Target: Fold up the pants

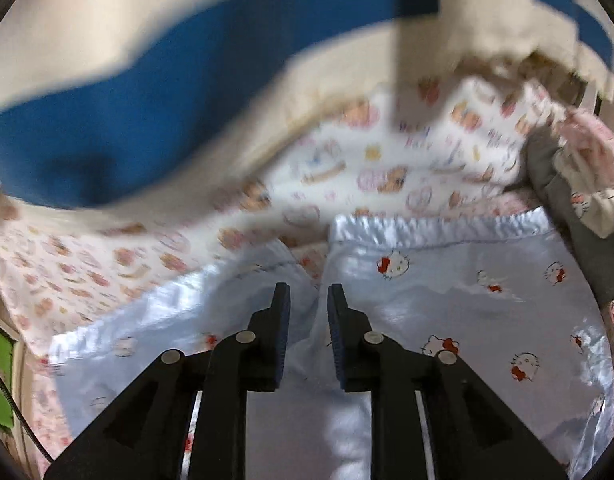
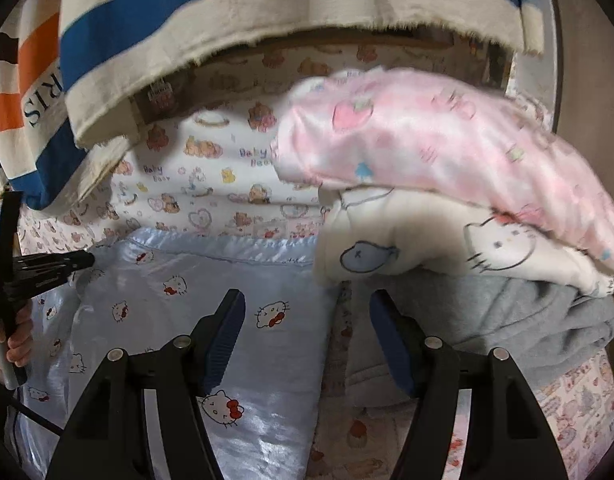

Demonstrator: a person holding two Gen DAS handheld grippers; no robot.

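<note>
Light blue satin pants (image 1: 447,292) with a cat-face print lie flat on a cartoon-print sheet (image 1: 347,168), waistband at the far side. They also show in the right wrist view (image 2: 179,292). My left gripper (image 1: 309,294) hovers low over a raised fold of the pants, its jaws slightly apart with fabric bunched between them. It shows from the side in the right wrist view (image 2: 81,260) near the waistband's left corner. My right gripper (image 2: 307,300) is open and empty over the right edge of the pants.
A stack of folded clothes sits right of the pants: pink satin (image 2: 427,136) on top, white cat-print fabric (image 2: 447,236), grey fleece (image 2: 527,320) below. A blue, cream and orange striped cloth (image 2: 227,12) hangs at the far side.
</note>
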